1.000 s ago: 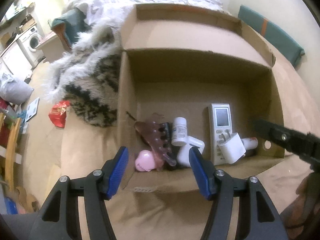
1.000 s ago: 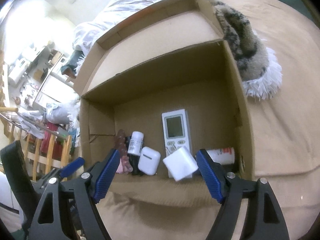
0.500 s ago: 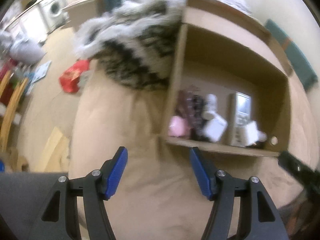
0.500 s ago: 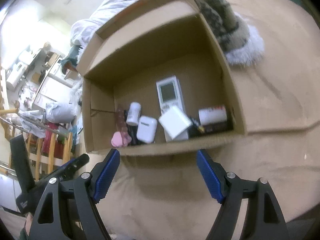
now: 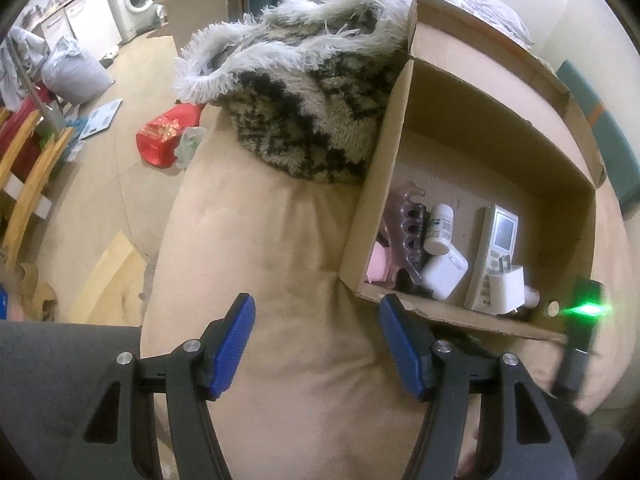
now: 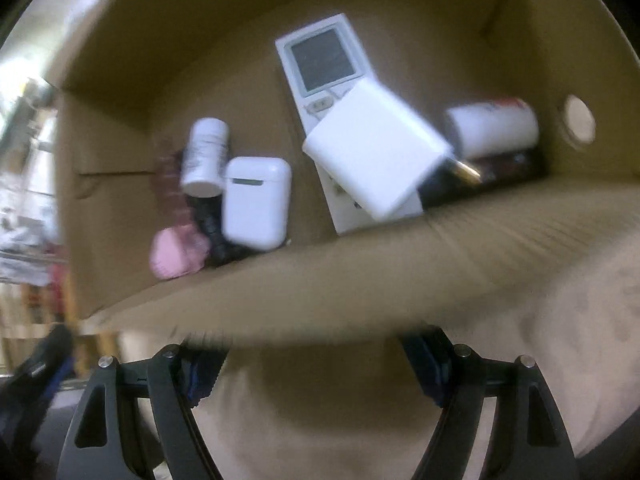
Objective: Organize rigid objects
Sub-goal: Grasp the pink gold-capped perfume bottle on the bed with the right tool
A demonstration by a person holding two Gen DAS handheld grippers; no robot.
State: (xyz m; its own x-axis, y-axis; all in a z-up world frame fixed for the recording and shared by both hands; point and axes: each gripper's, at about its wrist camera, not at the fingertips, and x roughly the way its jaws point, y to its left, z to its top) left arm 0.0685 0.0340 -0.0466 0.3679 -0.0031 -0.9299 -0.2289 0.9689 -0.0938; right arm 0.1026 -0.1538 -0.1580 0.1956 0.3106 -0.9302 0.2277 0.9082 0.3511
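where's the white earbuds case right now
The earbuds case lies inside the cardboard box near its front wall, left of the remote, just below the small white bottle.

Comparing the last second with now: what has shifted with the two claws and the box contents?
The left claw has swung left and backed off the cardboard box, open and empty over the beige cushion. The right claw has dropped low and close to the box's near wall, which now hides its tips; it looks open. The remote, charger, earbud case and pill bottle lie as before.
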